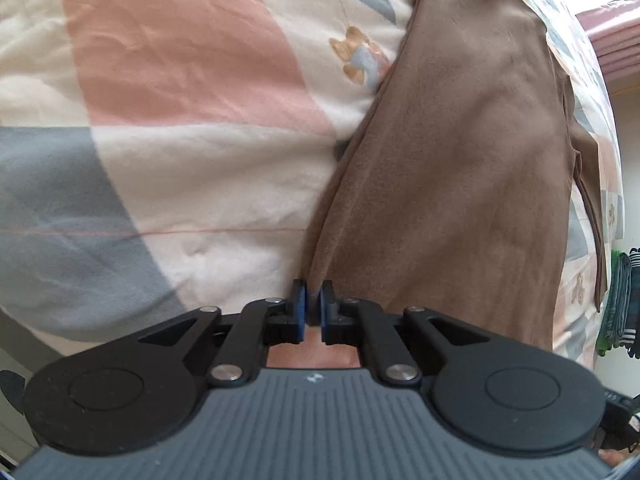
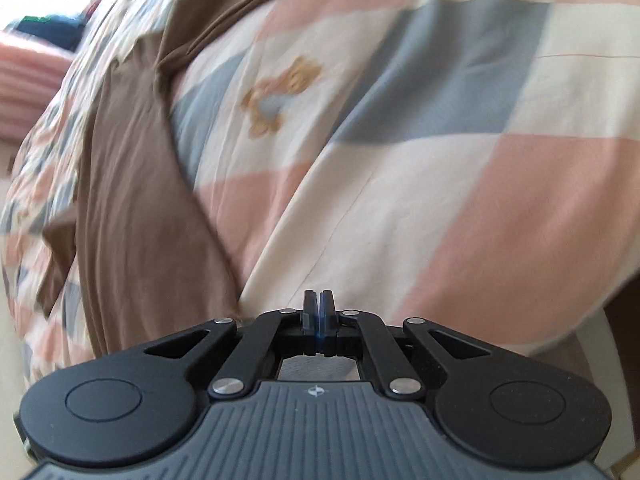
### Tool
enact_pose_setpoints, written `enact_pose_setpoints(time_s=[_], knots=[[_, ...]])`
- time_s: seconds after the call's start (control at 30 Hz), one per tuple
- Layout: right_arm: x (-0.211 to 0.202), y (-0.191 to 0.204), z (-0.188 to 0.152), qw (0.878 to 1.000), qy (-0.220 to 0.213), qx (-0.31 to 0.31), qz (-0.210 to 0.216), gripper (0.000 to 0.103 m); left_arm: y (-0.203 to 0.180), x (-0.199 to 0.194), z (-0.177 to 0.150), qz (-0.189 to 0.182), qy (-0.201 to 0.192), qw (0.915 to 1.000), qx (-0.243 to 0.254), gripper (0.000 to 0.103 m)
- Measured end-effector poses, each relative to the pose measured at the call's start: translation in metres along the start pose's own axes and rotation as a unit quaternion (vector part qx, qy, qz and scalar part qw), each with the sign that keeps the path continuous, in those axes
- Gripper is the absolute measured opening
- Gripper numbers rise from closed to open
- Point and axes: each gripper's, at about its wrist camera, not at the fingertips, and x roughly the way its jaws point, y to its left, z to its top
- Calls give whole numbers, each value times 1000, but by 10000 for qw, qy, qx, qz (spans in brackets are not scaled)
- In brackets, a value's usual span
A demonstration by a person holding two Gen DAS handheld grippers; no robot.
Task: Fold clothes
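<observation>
A brown garment (image 1: 452, 152) lies stretched out along the checked quilt (image 1: 168, 80), running from the far end towards me. Its near corner tapers down between the blue pads of my left gripper (image 1: 314, 300), which is shut on that corner. In the right wrist view the same brown garment (image 2: 136, 216) lies to the left on the quilt (image 2: 440, 184), folds showing at its far end. My right gripper (image 2: 319, 304) hovers over the quilt just right of the garment's edge. Its pads (image 2: 327, 308) are shut together with no cloth visible between them.
The quilt has pink, grey and cream squares with a printed bear (image 1: 358, 58). A pink striped fabric (image 1: 612, 36) lies at the far right beyond the bed. Green and dark clothes (image 1: 624, 304) hang at the right edge. The bed's near edge falls away below both grippers.
</observation>
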Motion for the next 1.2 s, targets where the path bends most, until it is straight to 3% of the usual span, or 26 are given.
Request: enact_pose_setpoints(time_s=[0.03, 0.1, 0.13, 0.17, 0.27, 0.3, 0.33, 0.37, 0.43, 0.53, 0.67, 0.8, 0.9, 0.93, 0.97, 1.07, 1.2], knots=[[3, 8, 2, 9997, -25, -100, 223, 12, 0, 1, 1, 8, -18, 10000, -1, 8], [12, 27, 5, 9974, -143, -440, 548, 33, 3, 4, 3, 24, -23, 10000, -25, 11], [18, 36, 6, 9958, -187, -650, 620, 61, 5, 7, 4, 30, 0, 10000, -57, 11], [29, 45, 8, 9943, -181, -871, 588, 74, 6, 9, 5, 35, 15, 10000, -83, 11], [65, 57, 11, 9923, 161, -1155, 420, 69, 6, 11, 5, 49, 39, 9999, -96, 11], [71, 60, 10, 9911, 309, -1232, 399, 63, 5, 9, 4, 32, 41, 10000, -62, 10], [76, 62, 9, 9899, 459, -1278, 404, 34, 3, 6, 3, 14, 43, 10000, -27, 2], [76, 61, 10, 9889, 613, -1272, 454, 5, 2, 4, 2, -3, 45, 10000, 7, 2], [72, 61, 14, 9862, 840, -1320, 539, 4, -2, -6, -3, -185, -40, 9998, 92, 2], [41, 57, 25, 9842, 628, -1535, 613, 3, -5, -18, -13, -361, -149, 9992, 107, 2], [20, 37, 36, 9894, 524, -1265, 477, 3, -2, 1, -25, -44, -5, 9997, -228, 3], [44, 31, 37, 9894, 973, -1069, 132, 6, -1, 3, -22, 82, 81, 9987, -494, 7], [43, 53, 48, 9876, 1013, -1177, -216, 36, 7, -24, -13, 92, -38, 9993, -370, 14], [40, 60, 51, 9872, 939, -1239, -352, 56, 15, -38, -7, 74, -162, 9990, -406, 14], [35, 67, 52, 9867, 752, -1325, -564, 69, 23, -53, 1, 62, -308, 9985, -448, 14], [18, 78, 63, 9838, 337, -1386, -1087, 70, 53, -85, 46, 185, -780, 9950, -592, 17], [19, 86, 79, 9895, 188, -856, -1147, 71, 87, -101, 151, 159, -1454, 9831, -1102, 21]])
